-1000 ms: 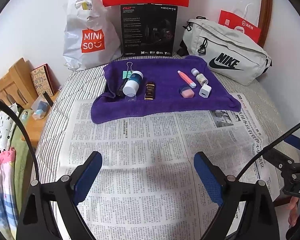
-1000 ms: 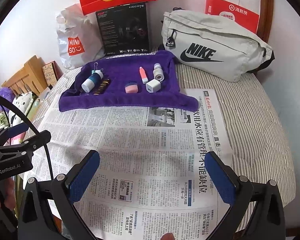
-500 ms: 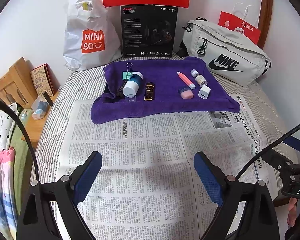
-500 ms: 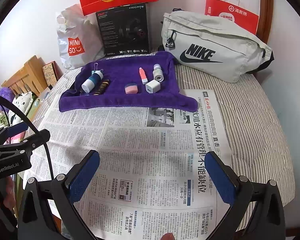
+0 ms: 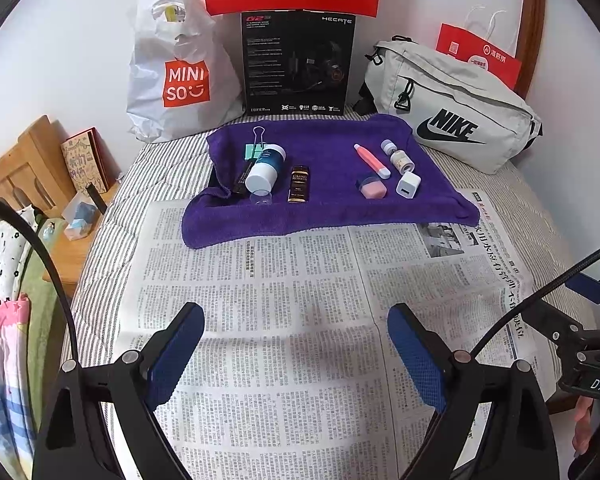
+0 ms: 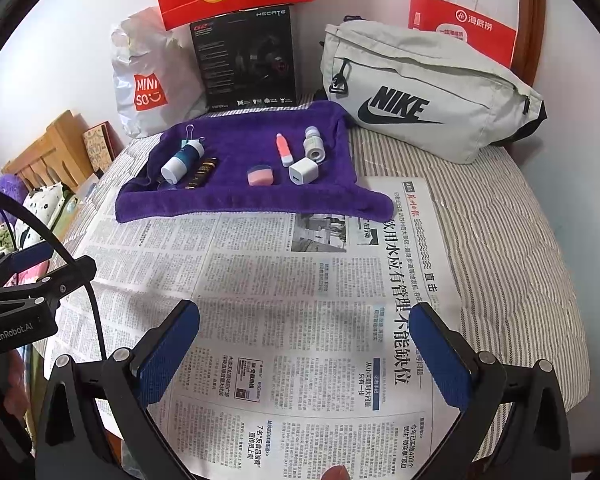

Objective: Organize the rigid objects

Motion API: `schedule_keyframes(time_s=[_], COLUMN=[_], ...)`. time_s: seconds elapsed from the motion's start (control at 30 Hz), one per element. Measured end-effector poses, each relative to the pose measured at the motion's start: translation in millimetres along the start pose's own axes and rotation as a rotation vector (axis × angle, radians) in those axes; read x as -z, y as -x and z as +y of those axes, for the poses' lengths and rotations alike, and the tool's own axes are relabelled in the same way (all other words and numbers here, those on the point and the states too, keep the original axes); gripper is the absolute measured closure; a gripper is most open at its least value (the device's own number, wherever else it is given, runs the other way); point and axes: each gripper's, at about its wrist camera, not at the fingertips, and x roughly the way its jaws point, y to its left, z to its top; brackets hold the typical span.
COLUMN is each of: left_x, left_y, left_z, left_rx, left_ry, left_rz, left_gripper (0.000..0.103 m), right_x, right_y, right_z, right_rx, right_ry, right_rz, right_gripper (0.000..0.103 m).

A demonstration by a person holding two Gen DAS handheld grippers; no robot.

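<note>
Left gripper (image 5: 296,344), right gripper (image 6: 305,344): jaws wide apart, empty, over newspaper (image 5: 300,320) on bed. Small objects on purple towel (image 5: 331,208), well ahead. White charger cube (image 6: 303,170): light, stiff, likely slippery; grip flat sides. Round bottle (image 5: 264,168) may roll.

1. A blue bottle with a white cap (image 5: 264,168) is being shown lying on its side on the purple towel (image 5: 331,208).
2. A dark box (image 5: 299,184) is lying just beside it.
3. A pink tube (image 5: 371,160), small vial (image 5: 397,157), pink case (image 5: 372,187) and white charger (image 5: 407,185) are lying grouped at the towel's right.
</note>
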Motion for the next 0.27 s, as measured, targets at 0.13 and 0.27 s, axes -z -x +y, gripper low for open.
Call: schedule_keyframes(time_s=[0.13, 0.27], left_x=[-1.9, -4.3], left_y=[2.3, 4.3], left_z=[-1.1, -4.5], left_rx=[0.002, 0.011], left_ry=[-0.001, -0.002], left_rz=[0.001, -0.008], left_gripper=[0.01, 0.01], right_x=[0.2, 1.0], right_y=[-0.2, -1.2], right_z=[-0.2, 0.1], right_rx=[0.0, -0.001], right_ry=[0.001, 0.001], right_rz=[0.0, 0.005], right_gripper=[0.0, 0.0])
